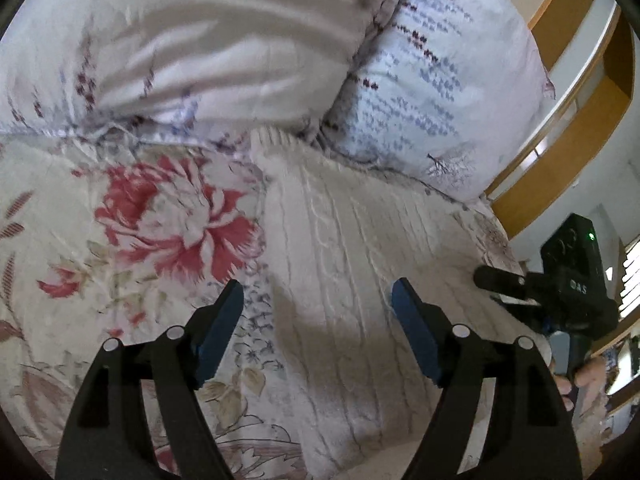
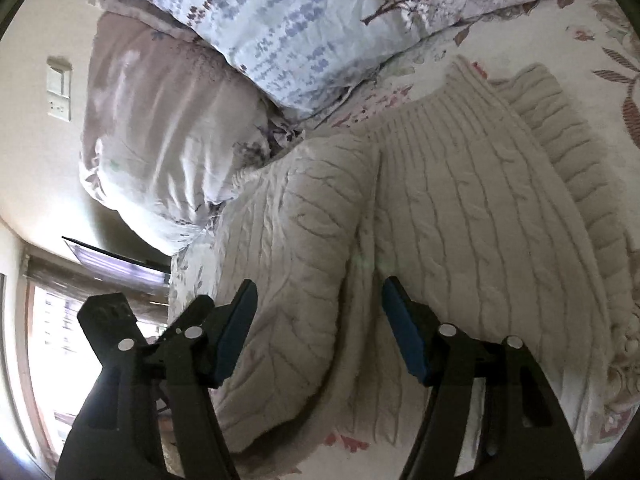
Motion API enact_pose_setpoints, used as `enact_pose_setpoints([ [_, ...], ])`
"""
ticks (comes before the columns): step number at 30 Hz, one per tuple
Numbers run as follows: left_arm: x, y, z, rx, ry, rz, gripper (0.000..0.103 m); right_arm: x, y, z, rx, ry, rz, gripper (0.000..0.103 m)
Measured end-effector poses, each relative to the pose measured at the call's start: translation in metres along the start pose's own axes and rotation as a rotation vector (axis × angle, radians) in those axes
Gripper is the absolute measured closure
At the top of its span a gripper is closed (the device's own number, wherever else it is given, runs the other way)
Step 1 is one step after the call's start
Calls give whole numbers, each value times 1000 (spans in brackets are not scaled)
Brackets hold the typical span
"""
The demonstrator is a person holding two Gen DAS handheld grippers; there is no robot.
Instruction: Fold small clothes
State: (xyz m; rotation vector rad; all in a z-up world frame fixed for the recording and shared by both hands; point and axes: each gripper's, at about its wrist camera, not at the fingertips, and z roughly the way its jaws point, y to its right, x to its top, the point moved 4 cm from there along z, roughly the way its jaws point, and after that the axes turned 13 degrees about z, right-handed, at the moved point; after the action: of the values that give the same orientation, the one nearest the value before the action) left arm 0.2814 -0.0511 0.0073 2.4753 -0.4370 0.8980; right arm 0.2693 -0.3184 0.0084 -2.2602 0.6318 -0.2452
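A cream cable-knit sweater (image 1: 360, 232) lies flat on a floral bedsheet (image 1: 120, 240), its ribbed end (image 1: 272, 140) towards the pillows. My left gripper (image 1: 318, 286) hovers open over the sweater's left edge, one finger above the sheet and one above the knit, with nothing gripped. In the right wrist view, the sweater (image 2: 472, 200) has a sleeve (image 2: 288, 240) folded in over its body. My right gripper (image 2: 320, 282) stands open just above that sleeve's inner edge, and its blue pads do not press on the knit. The right gripper's black housing (image 1: 572, 272) shows at the sweater's right side.
Two pillows, one pale blue print (image 1: 440, 80) and one lilac (image 1: 200, 40), lie against the far end of the sweater. A wooden shelf unit (image 1: 560, 152) stands beyond the bed's right edge. A hand (image 1: 568, 384) holds the right gripper. A bright window (image 2: 52, 340) is at the left.
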Motion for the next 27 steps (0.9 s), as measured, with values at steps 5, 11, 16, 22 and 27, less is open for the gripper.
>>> enact_pose_setpoints([
  [5, -5, -2, 5, -72, -3, -13, 26, 10, 3, 16, 47, -21, 62, 57],
  [11, -6, -6, 6, -115, -2, -48, 19, 16, -6, 21, -7, 46, -8, 85],
  [16, -8, -12, 0, -112, 14, -74, 15, 12, -31, -3, -68, 173, -173, 87],
  [22, -12, -3, -1, -92, 20, -20, 14, 14, -44, -41, -191, 319, -313, 87],
  [27, -12, 10, 0, -36, 24, 57, 12, 23, -25, -63, -290, 395, -315, 87],
])
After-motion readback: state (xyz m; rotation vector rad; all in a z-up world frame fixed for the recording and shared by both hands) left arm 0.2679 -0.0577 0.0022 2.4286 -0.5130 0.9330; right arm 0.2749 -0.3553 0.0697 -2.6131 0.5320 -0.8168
